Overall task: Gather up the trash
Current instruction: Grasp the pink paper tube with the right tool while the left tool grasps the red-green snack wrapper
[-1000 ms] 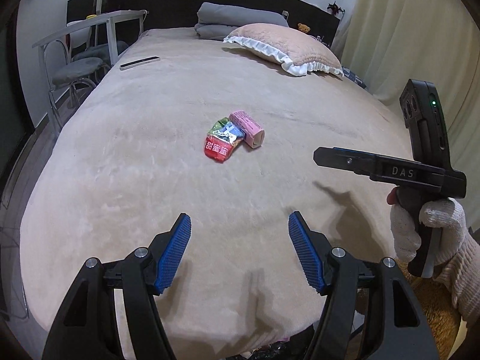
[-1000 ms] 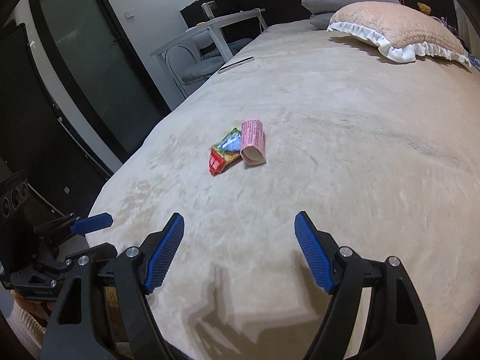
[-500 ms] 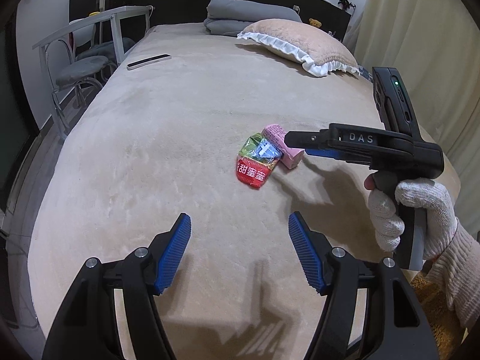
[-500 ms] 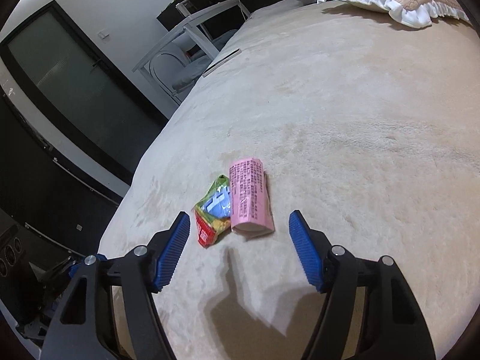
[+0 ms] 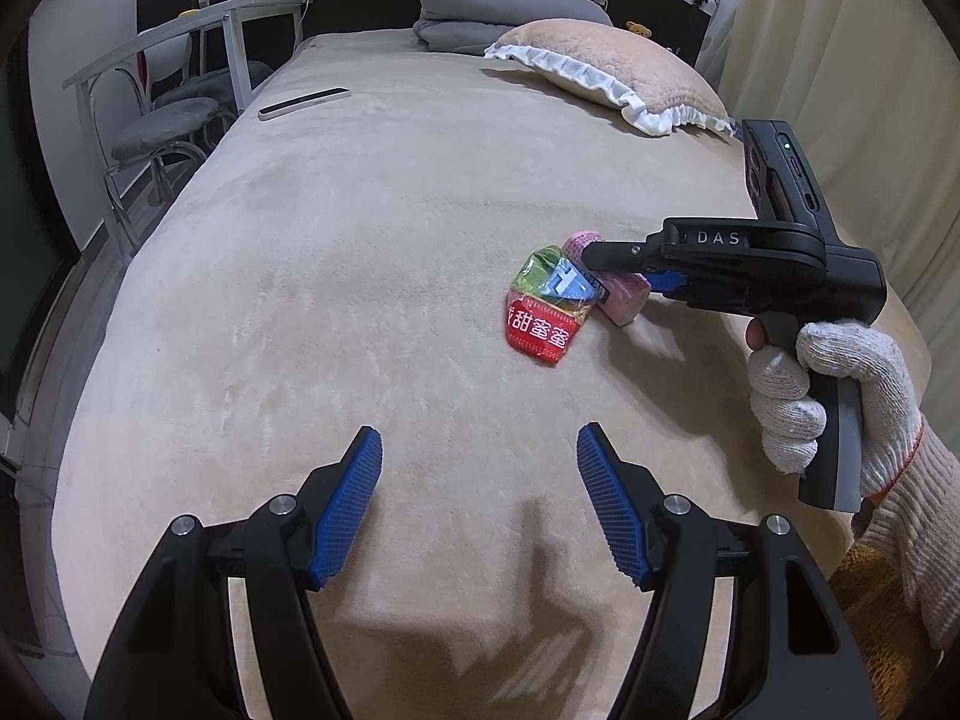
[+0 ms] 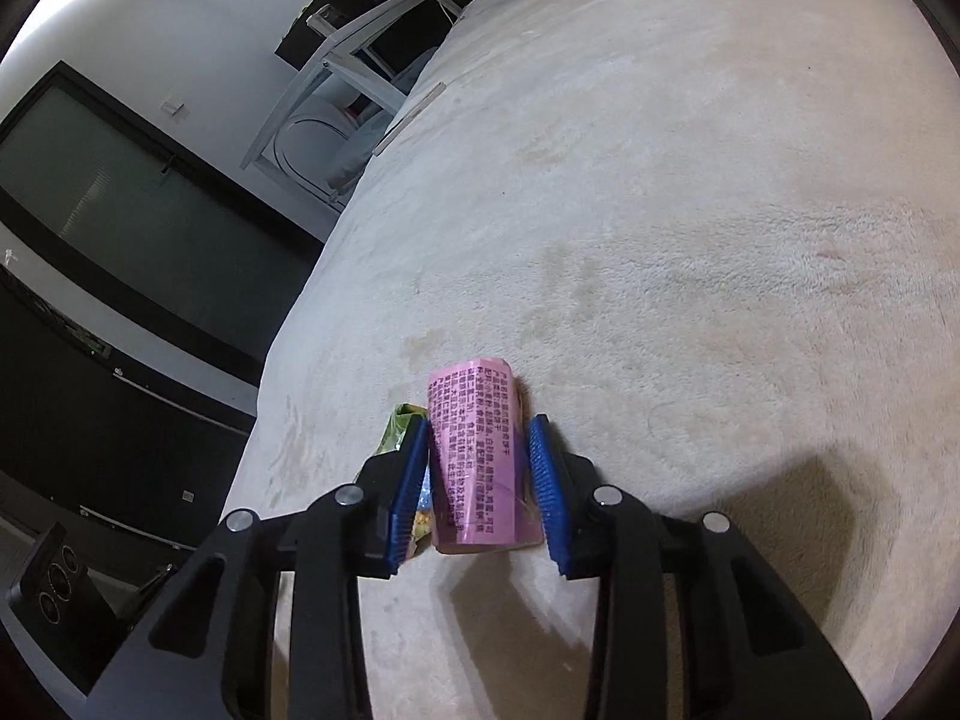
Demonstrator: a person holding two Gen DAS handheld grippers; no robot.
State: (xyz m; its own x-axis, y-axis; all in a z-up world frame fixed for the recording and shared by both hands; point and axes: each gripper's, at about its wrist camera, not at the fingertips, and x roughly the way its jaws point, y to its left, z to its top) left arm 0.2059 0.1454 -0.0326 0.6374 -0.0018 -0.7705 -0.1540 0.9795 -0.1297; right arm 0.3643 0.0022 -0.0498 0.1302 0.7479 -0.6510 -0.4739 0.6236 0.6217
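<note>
A pink printed wrapper point(image 6: 477, 456) lies on the beige bed beside a red and green snack packet point(image 5: 547, 312). My right gripper point(image 6: 480, 480) is down over the pink wrapper, its blue pads on either side and narrowed close around it, left pad touching, right pad near. In the left wrist view the pink wrapper point(image 5: 624, 300) is partly hidden behind that gripper point(image 5: 630, 267). The snack packet point(image 6: 399, 429) peeks out left of the right gripper's left pad. My left gripper point(image 5: 480, 504) is open and empty, low over the bed's near part.
The beige bed cover point(image 5: 360, 240) fills both views. A pillow with white frill point(image 5: 618, 84) and folded grey bedding point(image 5: 504, 18) lie at the head. A dark flat remote point(image 5: 303, 103) lies at the bed's left edge. A chair and white frame point(image 5: 174, 114) stand left.
My right gripper moved forward and down onto the pink wrapper and its jaws narrowed around it. The left gripper came slightly closer to the trash and stayed open.
</note>
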